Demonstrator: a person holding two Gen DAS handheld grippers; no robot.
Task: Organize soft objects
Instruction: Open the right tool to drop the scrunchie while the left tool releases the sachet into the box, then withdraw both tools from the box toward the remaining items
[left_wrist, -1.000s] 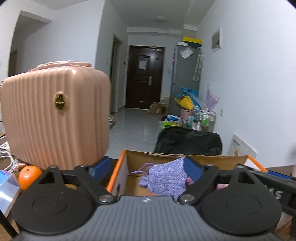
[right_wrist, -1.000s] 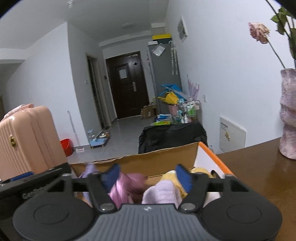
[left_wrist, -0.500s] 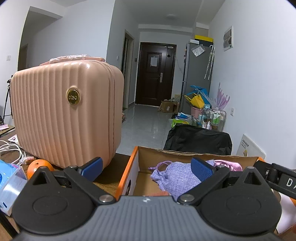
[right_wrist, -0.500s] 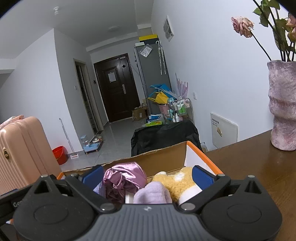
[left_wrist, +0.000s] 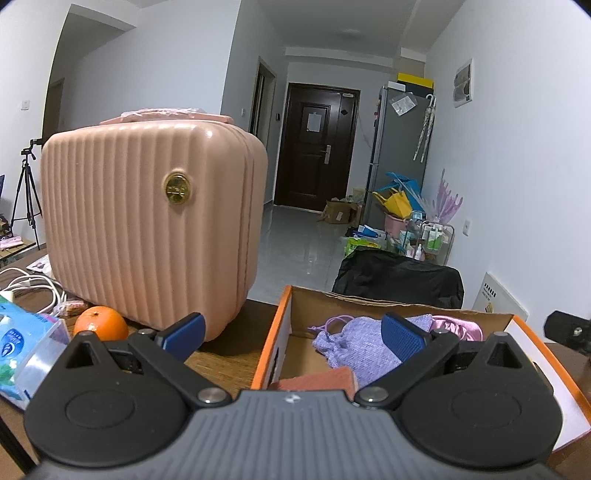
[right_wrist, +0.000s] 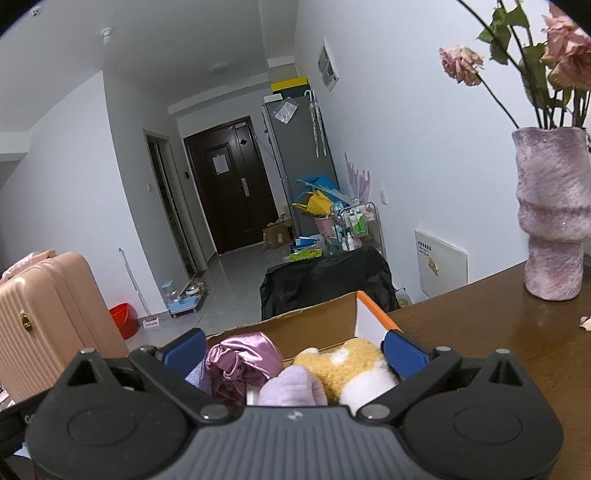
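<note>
In the left wrist view, our left tongs (left_wrist: 291, 334) stand wide open at the bottom of the frame and hold nothing. Between their blue fingertips (left_wrist: 400, 338) we see the cardboard box (left_wrist: 280, 328) with its orange edge, at the lower centre and right. Inside it lie a knitted lilac drawstring pouch (left_wrist: 354, 343), a shiny pink satin piece (left_wrist: 460, 326) behind it, and something salmon-coloured (left_wrist: 317, 378) close to the tongs, which we cannot name. At the left of the frame a ribbed pink vanity case (left_wrist: 147, 229) stands on the wooden counter (left_wrist: 221, 354), with an orange (left_wrist: 100, 324) just before it and a tissue pack (left_wrist: 22, 343) at the far lower left.

In the right wrist view, our right tongs (right_wrist: 293, 349) are also wide open and empty, low in the frame. Between them, in the same box (right_wrist: 321, 325), we see the pink satin piece (right_wrist: 243, 358), a pale lilac soft thing (right_wrist: 291, 384) and a yellow-and-white plush toy (right_wrist: 354, 367). A pink vase (right_wrist: 554, 214) with dry roses stands on the counter at the right.

We judge that the soft things are already gathered in the box, and we are between two steps: choosing what to arrange next. The next move probably calls for lowering one pair of tongs over a single soft item, without catching the pouch string or a neighbour, and closing gently, because such fabric folds and slips easily.
</note>
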